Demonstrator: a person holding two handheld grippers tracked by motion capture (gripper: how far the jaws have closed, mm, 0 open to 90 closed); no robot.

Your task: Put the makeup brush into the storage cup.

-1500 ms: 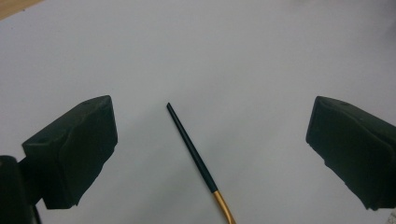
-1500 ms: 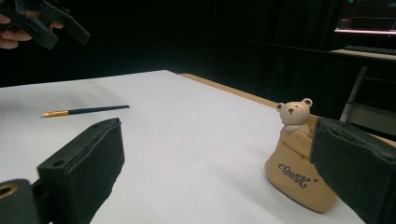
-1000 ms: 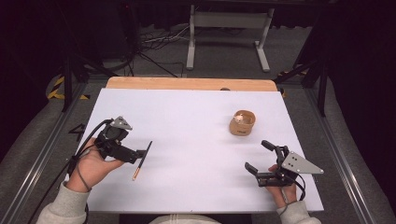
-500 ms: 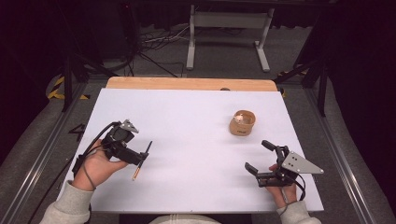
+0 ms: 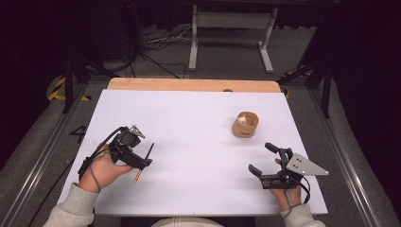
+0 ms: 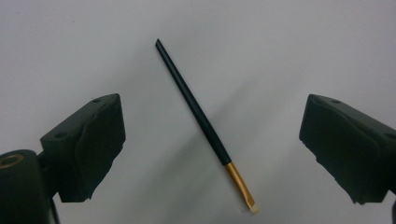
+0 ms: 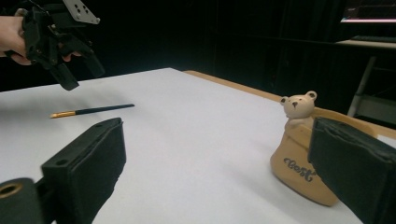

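Note:
A thin black brush (image 6: 201,119) with a gold ferrule and pale tip lies flat on the white table (image 5: 198,142). My left gripper (image 6: 212,109) hovers open right above it, one jaw on each side, not touching. In the high view the left gripper (image 5: 138,160) is at the near left, over the brush (image 5: 143,164). From the right gripper view the brush (image 7: 93,110) lies below the left gripper (image 7: 84,77). My right gripper (image 5: 259,157) rests open and holds nothing at the near right. A tan holder with a small bear (image 7: 303,154) stands just beyond it.
The bear holder (image 5: 245,125) stands on the right half of the table. A bare wooden strip (image 5: 194,84) runs along the far edge. Metal rails flank the table, and a stand and cables sit on the floor behind.
My left gripper has shifted a little right and nearer, tipping down over the brush. The brush and the right gripper have stayed put.

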